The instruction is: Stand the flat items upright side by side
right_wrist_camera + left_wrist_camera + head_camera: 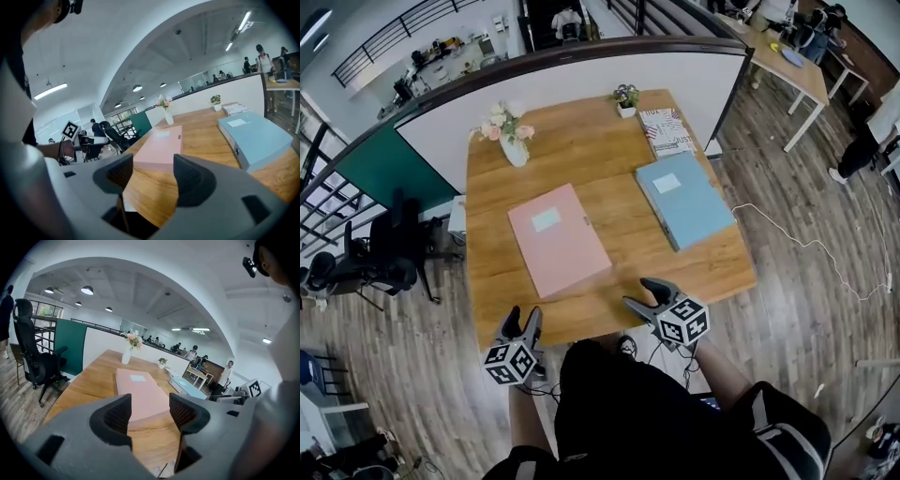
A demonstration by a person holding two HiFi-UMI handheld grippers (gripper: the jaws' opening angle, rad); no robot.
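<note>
On the wooden table (581, 150) a pink box file (559, 239) and a blue box file (684, 199) both lie flat, well apart. Near the table's front edge, the left tool (523, 323) and the right tool (645, 298) are spread wide with nothing in them. Each file looks big and smooth, so I think it could slip out of a pinch. Once up on its thin side it may tip over, or slide and bump the flower vase (512, 142).
</note>
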